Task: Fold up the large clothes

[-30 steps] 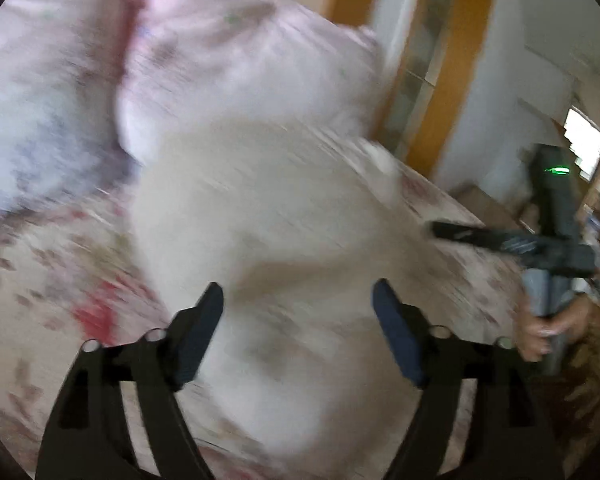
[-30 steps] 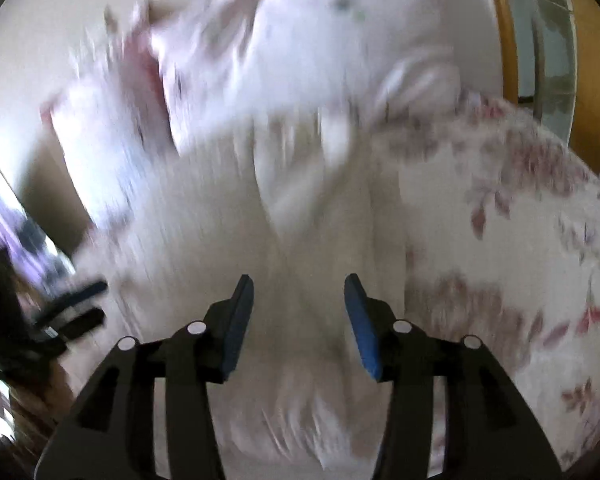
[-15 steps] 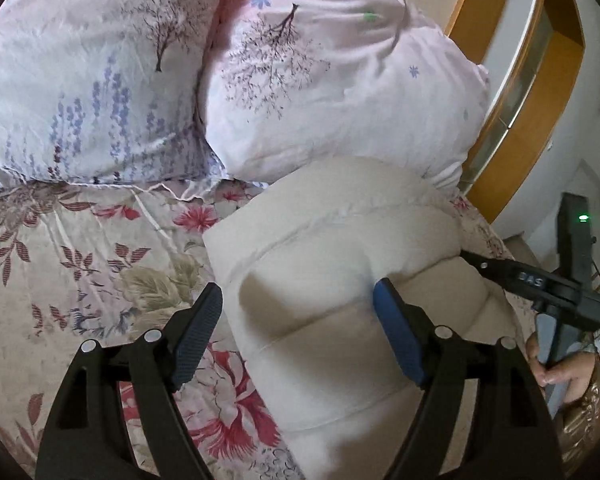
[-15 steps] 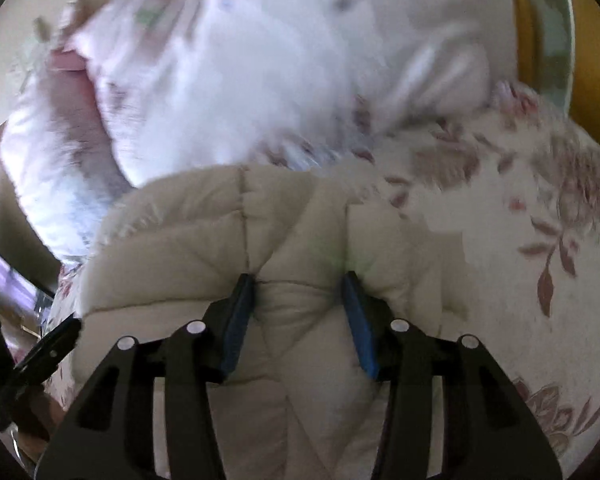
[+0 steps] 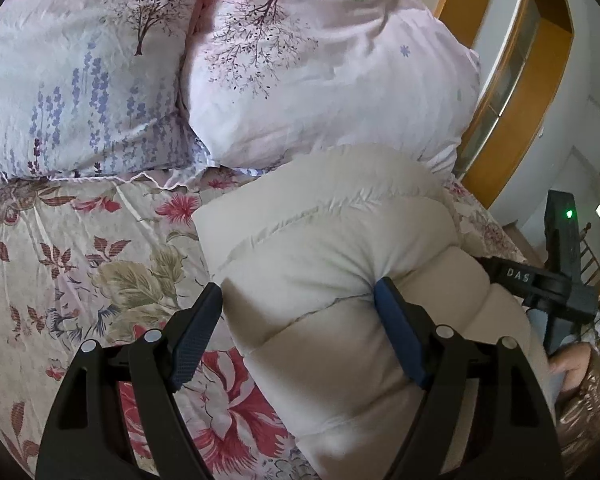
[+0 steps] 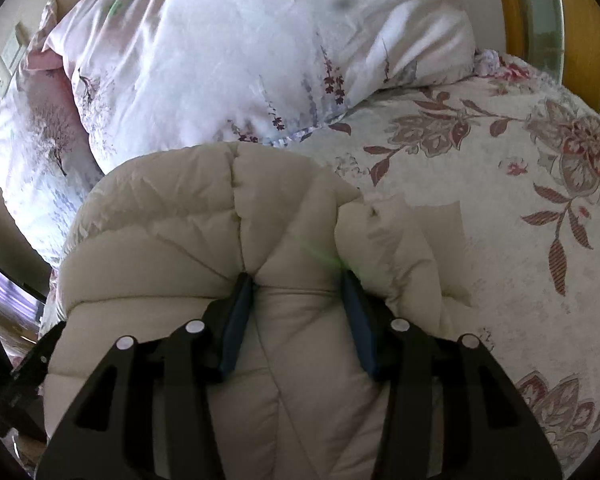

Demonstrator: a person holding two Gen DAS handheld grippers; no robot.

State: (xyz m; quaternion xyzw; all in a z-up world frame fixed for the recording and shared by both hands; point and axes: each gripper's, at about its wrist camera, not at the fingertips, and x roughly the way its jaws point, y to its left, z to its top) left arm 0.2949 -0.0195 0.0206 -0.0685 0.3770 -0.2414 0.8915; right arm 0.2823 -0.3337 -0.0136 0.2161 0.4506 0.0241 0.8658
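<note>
Puffer jacket (image 5: 340, 264), cream and quilted, lies folded into a thick bundle on the floral bedsheet (image 5: 100, 272), with its far end against the pink tree-print pillow (image 5: 332, 72). Take that pillow as your reference. The bundle's long axis runs from the pillow straight back toward you, so both tools meet it from the end away from the pillow.

Your left gripper (image 5: 298, 328) straddles the bundle's left part. Its right pad digs into a quilted seam and dents the padding; its left pad rests at the bundle's outer edge, over the sheet. The jaws stand wide, filled by the bulk of the jacket, and the grip reads as a clamp on a fat fold.

Your right gripper (image 6: 296, 312) sits on the bundle's right part, the same way from the pillow. Its jaws are partly drawn in, and both pads sink into the padding and pinch a ridge of fabric between them.

Neither hand is clearly nearer the pillow; they hold side by side across the width. The next move likely depends on keeping that level pairing, so the bundle stays square to the pillow. The right gripper's housing (image 5: 560, 276) shows just beside the jacket's right flank in the left view.
</note>
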